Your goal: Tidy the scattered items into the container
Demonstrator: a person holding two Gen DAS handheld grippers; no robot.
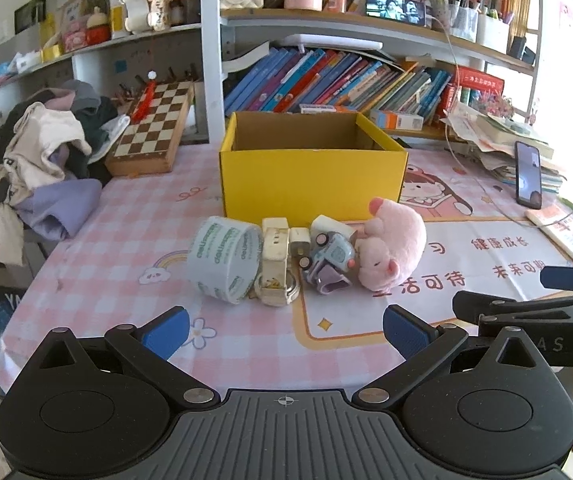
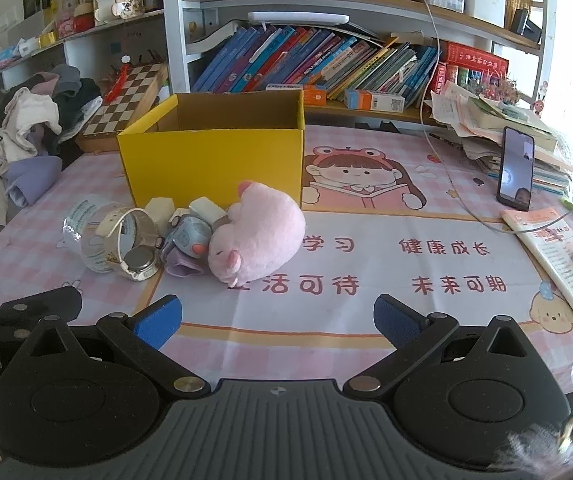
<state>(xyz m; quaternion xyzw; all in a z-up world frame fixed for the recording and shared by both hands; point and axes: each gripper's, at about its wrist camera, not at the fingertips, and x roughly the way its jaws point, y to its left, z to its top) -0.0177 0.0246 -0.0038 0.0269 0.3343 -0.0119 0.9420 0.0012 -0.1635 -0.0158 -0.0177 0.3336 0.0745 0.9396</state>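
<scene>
Yellow cardboard box (image 1: 312, 182): rectangular, open-topped, brown inside, nothing showing in what can be seen of it; sitting at the far middle of the table (image 1: 126, 232), which is wearing a pink checked cloth with a glossy cartoon mat.

Items clustering just in front of the box, touching one another, left to right:
- Tape roll (image 1: 224, 264): translucent, green print, lying tilted on its side.
- Wristwatch (image 1: 276, 266): cream strap, round metal case, leaning against the tape.
- White blocky plug-like piece (image 1: 299, 242); a second white block (image 1: 332, 226) is resting behind the car.
- Toy car (image 1: 332, 254): small, pale blue, rounded, tipping over a lilac piece.
- Plush pig (image 1: 392, 250): soft pink, fuzzy, lying on its side at the right end.

Left gripper (image 1: 286, 330): hovering low at the near edge, blue ribbed pads spreading wide, holding nothing.

Right gripper (image 2: 278, 322): hovering level beside it to the right, fingers likewise spreading wide, empty.
</scene>
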